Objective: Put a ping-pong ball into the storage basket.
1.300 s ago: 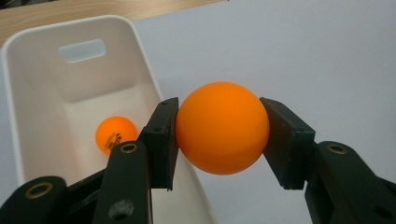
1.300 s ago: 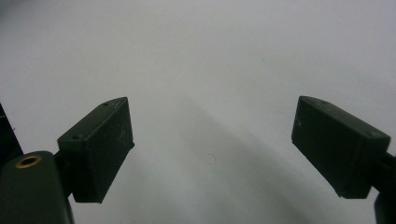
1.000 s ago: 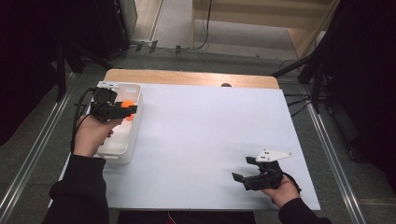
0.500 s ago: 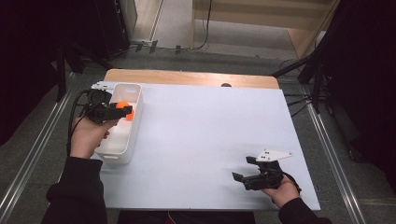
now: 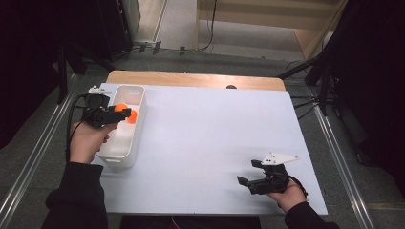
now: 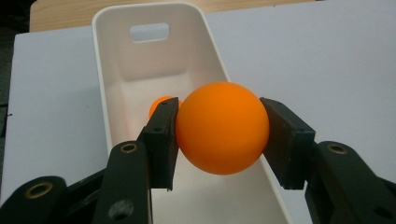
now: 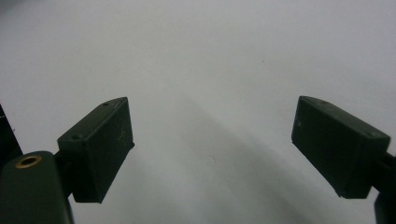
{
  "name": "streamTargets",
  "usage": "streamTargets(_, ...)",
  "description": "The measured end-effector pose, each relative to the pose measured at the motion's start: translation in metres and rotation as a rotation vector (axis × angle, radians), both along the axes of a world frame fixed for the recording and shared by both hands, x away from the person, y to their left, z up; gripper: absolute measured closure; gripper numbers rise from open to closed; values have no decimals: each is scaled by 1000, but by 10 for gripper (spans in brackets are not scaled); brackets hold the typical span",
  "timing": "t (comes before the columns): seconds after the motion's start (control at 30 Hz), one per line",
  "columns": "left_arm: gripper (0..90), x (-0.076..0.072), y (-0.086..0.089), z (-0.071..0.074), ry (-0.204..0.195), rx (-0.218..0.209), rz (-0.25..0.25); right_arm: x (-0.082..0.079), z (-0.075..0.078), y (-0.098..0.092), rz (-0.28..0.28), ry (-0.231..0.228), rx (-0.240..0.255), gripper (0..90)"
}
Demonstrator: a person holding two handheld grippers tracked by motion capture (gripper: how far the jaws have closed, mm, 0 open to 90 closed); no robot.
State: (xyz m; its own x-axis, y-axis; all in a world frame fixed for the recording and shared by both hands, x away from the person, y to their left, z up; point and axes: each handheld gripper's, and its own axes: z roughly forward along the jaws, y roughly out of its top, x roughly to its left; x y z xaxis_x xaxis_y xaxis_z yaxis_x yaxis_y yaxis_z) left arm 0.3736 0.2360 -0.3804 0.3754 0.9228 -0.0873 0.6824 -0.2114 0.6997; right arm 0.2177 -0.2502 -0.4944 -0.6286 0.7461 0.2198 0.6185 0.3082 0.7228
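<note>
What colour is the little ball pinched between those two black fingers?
Bright orange. The small smooth round ball shows best in the left gripper view, above the white plastic bin.

You see a white tabletop (image 5: 215,138) with a wooden strip (image 5: 191,79) along its far edge, grey floor (image 5: 181,28) beyond it.

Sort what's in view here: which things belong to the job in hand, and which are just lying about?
Part of the job:
- orange ball, clamped in the left hand-held gripper
- white bin under it
- second orange ball lying in the bin

Lying about:
- right hand-held gripper, open and idle over the bare white table
- dark knob at the table's far edge
</note>
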Motion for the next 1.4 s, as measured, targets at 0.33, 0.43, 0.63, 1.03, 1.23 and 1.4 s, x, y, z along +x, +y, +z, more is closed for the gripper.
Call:
streamTargets(0.33,504,1,1,-9,5,11,17,0,0,0,3,0,-2,112)
streamTargets(0.43,504,1,2,-13,4,8,29,0,0,0,3,0,-1,113)
streamTargets(0.63,504,3,2,-20,13,20,40,0,0,0,5,-2,-3,112)
streamTargets(1.03,503,6,4,-33,37,34,49,1,0,2,7,7,0,113)
streamTargets(1.23,503,8,1,-36,48,43,56,1,0,1,9,1,0,113)
streamTargets(1.4,501,8,-1,-38,52,53,62,0,0,2,9,5,-1,112)
